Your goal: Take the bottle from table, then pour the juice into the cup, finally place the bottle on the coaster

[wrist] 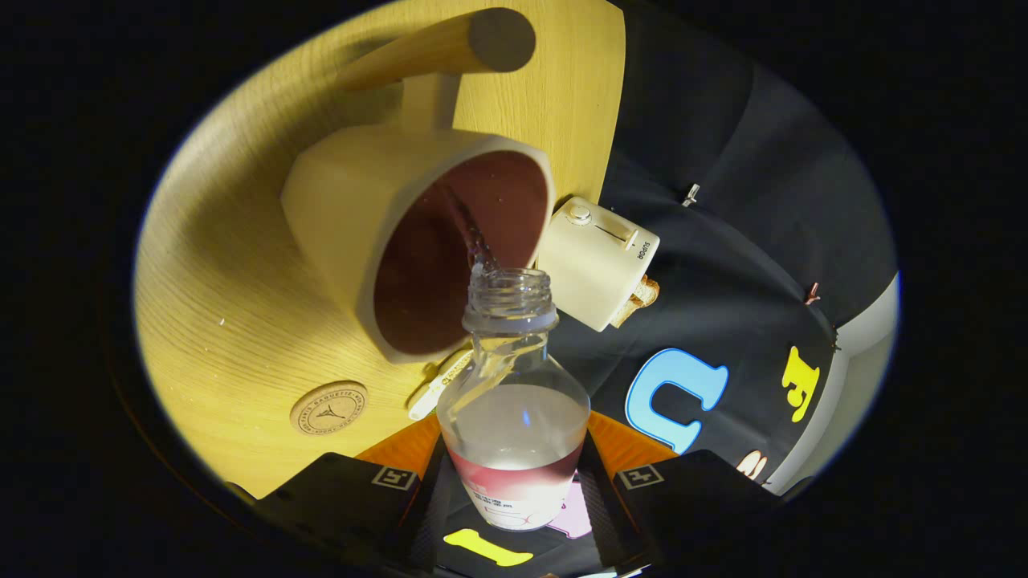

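Warm bright light on the table [241, 265], cup [345, 209] casting soft shadow, strong fisheye bending, dim edges

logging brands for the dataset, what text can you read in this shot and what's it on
"SUPOR": printed on the toaster, beyond the cup.
Round stamp on the coaster: a ring of lettering around a small mark, too small to read.
Label on the bottle, which the gripper is shut on: print too blurred to read.
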The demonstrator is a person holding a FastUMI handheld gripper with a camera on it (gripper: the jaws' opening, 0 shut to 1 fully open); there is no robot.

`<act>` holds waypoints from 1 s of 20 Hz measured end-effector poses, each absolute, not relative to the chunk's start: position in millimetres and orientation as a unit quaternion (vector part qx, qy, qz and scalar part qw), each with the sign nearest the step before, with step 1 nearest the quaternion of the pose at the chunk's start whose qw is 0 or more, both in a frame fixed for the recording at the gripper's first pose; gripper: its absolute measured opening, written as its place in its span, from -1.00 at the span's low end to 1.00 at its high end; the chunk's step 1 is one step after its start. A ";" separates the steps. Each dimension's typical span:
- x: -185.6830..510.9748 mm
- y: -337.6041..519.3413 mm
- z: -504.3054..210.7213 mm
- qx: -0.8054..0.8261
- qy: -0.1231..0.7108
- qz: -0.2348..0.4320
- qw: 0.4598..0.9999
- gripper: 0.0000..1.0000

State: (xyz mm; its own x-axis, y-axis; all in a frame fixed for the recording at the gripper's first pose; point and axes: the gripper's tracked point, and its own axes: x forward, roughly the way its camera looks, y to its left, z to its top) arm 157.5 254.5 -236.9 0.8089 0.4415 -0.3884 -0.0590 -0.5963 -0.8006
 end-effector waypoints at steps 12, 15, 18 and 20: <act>149.1 264.5 -231.0 -0.863 -0.161 0.299 0.375 0.50; 146.5 266.8 -230.3 -0.866 -0.166 0.299 0.364 0.50; 148.1 270.2 -227.2 -0.868 -0.172 0.297 0.359 0.50; 146.3 272.4 -224.5 -0.867 -0.179 0.297 0.357 0.50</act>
State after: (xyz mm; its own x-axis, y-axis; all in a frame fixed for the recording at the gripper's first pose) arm 146.3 272.4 -224.5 0.7588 0.5234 -0.3877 0.0990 -0.6810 -0.7256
